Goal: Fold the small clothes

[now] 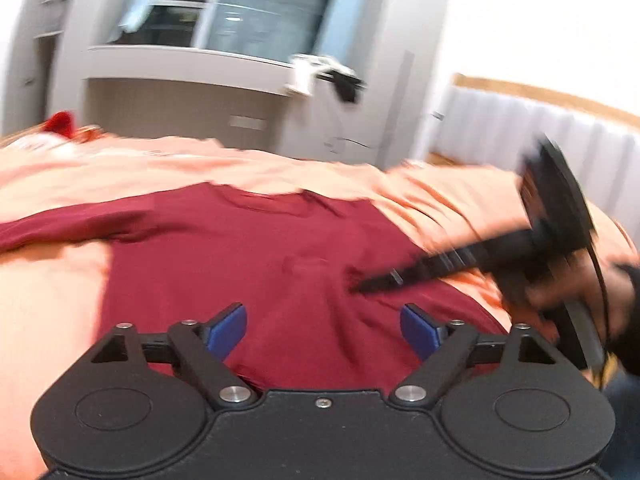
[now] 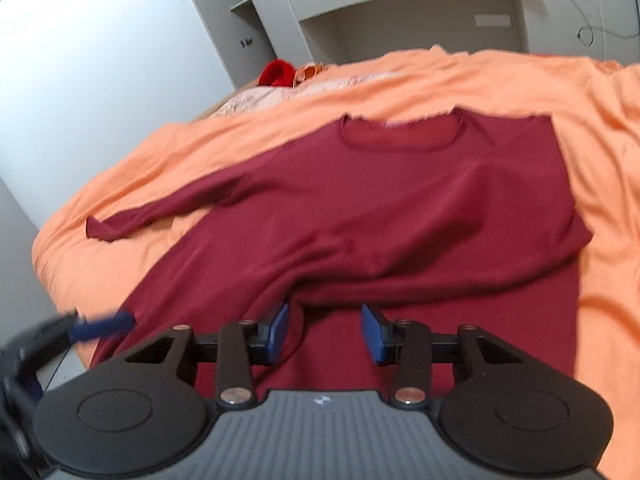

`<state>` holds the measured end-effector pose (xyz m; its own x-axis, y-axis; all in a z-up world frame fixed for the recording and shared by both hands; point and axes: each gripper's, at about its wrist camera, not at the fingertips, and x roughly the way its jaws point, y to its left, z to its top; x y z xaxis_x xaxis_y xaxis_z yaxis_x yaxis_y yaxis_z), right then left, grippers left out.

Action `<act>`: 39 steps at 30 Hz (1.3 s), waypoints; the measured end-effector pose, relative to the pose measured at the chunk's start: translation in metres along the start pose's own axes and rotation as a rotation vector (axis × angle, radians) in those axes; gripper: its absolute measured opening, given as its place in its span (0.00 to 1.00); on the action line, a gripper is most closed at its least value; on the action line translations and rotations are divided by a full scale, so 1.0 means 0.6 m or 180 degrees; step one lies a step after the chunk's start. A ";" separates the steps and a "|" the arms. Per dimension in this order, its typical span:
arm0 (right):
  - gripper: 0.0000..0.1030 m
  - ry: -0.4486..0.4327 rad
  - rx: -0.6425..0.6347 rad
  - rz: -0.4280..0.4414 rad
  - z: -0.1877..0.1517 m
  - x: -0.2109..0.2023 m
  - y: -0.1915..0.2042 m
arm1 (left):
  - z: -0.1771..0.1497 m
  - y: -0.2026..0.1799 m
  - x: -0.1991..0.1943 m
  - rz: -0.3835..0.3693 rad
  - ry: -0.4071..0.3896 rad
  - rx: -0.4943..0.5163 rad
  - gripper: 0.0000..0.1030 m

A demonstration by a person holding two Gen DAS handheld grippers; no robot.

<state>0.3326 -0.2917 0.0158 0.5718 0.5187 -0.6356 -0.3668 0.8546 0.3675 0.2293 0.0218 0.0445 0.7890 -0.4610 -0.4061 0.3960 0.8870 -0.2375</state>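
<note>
A dark red long-sleeved shirt [image 2: 400, 200] lies flat on an orange bedspread [image 2: 520, 88], neckline [image 2: 400, 132] at the far side. One sleeve [image 2: 120, 226] stretches out to the left; the other lies folded across the body. My right gripper [image 2: 326, 332] hovers over the shirt's near hem, its blue pads apart with nothing between them. My left gripper [image 1: 323, 328] stands wide open above the red cloth [image 1: 260, 248], holding nothing. In the left wrist view the right gripper [image 1: 360, 286] shows blurred at the right, its tip just over the shirt. A blue pad of the left gripper [image 2: 104, 326] shows at the lower left.
A bright red item [image 2: 276, 74] lies at the far end of the bed. Grey cupboards and shelves [image 2: 400, 0] stand behind the bed, a white wall on the left. A window [image 1: 248, 8] and a white radiator [image 1: 540, 132] show in the left wrist view.
</note>
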 end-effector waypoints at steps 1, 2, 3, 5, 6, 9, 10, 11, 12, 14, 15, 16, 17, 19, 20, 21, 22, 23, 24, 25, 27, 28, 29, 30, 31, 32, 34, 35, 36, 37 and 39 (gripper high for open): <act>0.45 0.0009 0.0030 0.0020 -0.003 0.009 0.000 | 0.002 0.010 0.001 0.0078 -0.0020 -0.0089 0.92; 0.45 0.0009 0.0046 0.0024 -0.007 0.020 0.001 | 0.003 0.021 0.002 0.0165 -0.0037 -0.0171 0.93; 0.44 0.0000 0.0042 0.0011 -0.010 0.028 0.003 | 0.004 0.030 0.004 0.0235 -0.0035 -0.0235 0.94; 0.26 -0.0058 -0.0005 0.0031 -0.014 0.035 0.007 | 0.006 0.043 0.006 0.0308 0.0001 -0.0336 0.94; 0.02 -0.0076 0.0023 0.0138 -0.014 0.032 0.006 | 0.009 0.047 0.008 0.0324 0.0013 -0.0380 0.94; 0.03 -0.0287 0.0250 0.0345 -0.026 -0.015 0.003 | 0.006 0.053 0.001 0.0326 0.0018 -0.0445 0.95; 0.03 -0.0330 0.0304 0.0382 -0.034 -0.036 0.002 | 0.005 0.053 -0.001 0.0308 0.0013 -0.0442 0.95; 0.03 -0.0341 0.0374 0.0404 -0.044 -0.058 -0.002 | 0.005 0.051 -0.004 0.0292 0.0008 -0.0432 0.95; 0.03 -0.0321 0.0432 0.0403 -0.054 -0.073 -0.007 | 0.003 0.047 -0.006 0.0282 0.0008 -0.0422 0.96; 0.03 -0.0230 0.0430 0.0322 -0.073 -0.089 -0.015 | 0.002 0.045 -0.004 0.0268 0.0041 -0.0431 0.96; 0.03 -0.0180 0.0376 0.0234 -0.082 -0.090 -0.017 | 0.002 0.045 0.001 0.0255 0.0065 -0.0437 0.96; 0.04 -0.0150 0.0343 0.0168 -0.091 -0.088 -0.021 | 0.001 0.043 0.003 0.0241 0.0086 -0.0429 0.96; 0.04 -0.0108 0.0374 0.0154 -0.099 -0.080 -0.026 | 0.001 0.039 0.009 0.0235 0.0112 -0.0405 0.96; 0.04 -0.0120 0.0452 0.0176 -0.111 -0.071 -0.035 | -0.003 0.032 0.019 0.0237 0.0161 -0.0361 0.96; 0.04 -0.0151 0.0430 0.0172 -0.115 -0.070 -0.034 | -0.005 0.029 0.023 0.0229 0.0193 -0.0341 0.96; 0.04 -0.0194 0.0379 0.0162 -0.118 -0.071 -0.032 | -0.007 0.026 0.026 0.0215 0.0226 -0.0317 0.95; 0.06 -0.0231 0.0324 0.0157 -0.120 -0.073 -0.030 | -0.009 0.023 0.029 0.0196 0.0258 -0.0287 0.93; 0.07 -0.0272 0.0269 0.0171 -0.122 -0.076 -0.029 | -0.012 0.020 0.031 0.0165 0.0288 -0.0249 0.92; 0.10 -0.0325 0.0240 0.0212 -0.124 -0.082 -0.031 | -0.013 0.019 0.032 0.0137 0.0304 -0.0228 0.91; 0.23 -0.0381 0.0246 0.0250 -0.125 -0.089 -0.036 | -0.015 0.018 0.031 0.0097 0.0317 -0.0214 0.91; 0.46 -0.0608 0.0315 0.0241 -0.121 -0.109 -0.054 | -0.017 0.018 0.032 0.0016 0.0354 -0.0197 0.82; 0.51 -0.0740 0.0356 0.0181 -0.116 -0.120 -0.066 | -0.019 0.017 0.035 -0.0002 0.0399 -0.0196 0.70; 0.53 -0.0821 0.0379 0.0111 -0.109 -0.129 -0.077 | -0.022 0.017 0.040 0.0001 0.0455 -0.0197 0.61; 0.56 -0.0876 0.0385 0.0024 -0.102 -0.135 -0.088 | -0.024 0.016 0.046 0.0025 0.0501 -0.0191 0.33; 0.58 -0.0934 0.0375 -0.0128 -0.093 -0.140 -0.104 | -0.027 0.015 0.050 0.0079 0.0518 -0.0177 0.03; 0.58 -0.0967 0.0382 -0.0276 -0.084 -0.139 -0.116 | -0.027 0.014 0.051 0.0100 0.0492 -0.0174 0.04; 0.57 -0.0977 0.0510 -0.0534 -0.062 -0.130 -0.151 | -0.024 0.012 0.045 0.0117 0.0348 -0.0185 0.04; 0.57 -0.0984 0.0627 -0.0584 -0.050 -0.124 -0.172 | -0.020 0.012 0.041 0.0129 0.0283 -0.0195 0.04; 0.57 -0.0992 0.0743 -0.0614 -0.039 -0.117 -0.191 | -0.017 0.012 0.037 0.0144 0.0210 -0.0223 0.04; 0.57 -0.1001 0.0894 -0.0653 -0.029 -0.110 -0.211 | -0.013 0.013 0.034 0.0161 0.0151 -0.0256 0.04; 0.57 -0.1021 0.1228 -0.0607 -0.011 -0.094 -0.254 | -0.006 0.016 0.031 0.0214 0.0087 -0.0310 0.04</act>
<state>0.3517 -0.4516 -0.0088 0.8196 0.2828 -0.4983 0.0274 0.8494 0.5270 0.2462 0.0217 0.0314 0.7986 -0.4024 -0.4476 0.2941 0.9098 -0.2930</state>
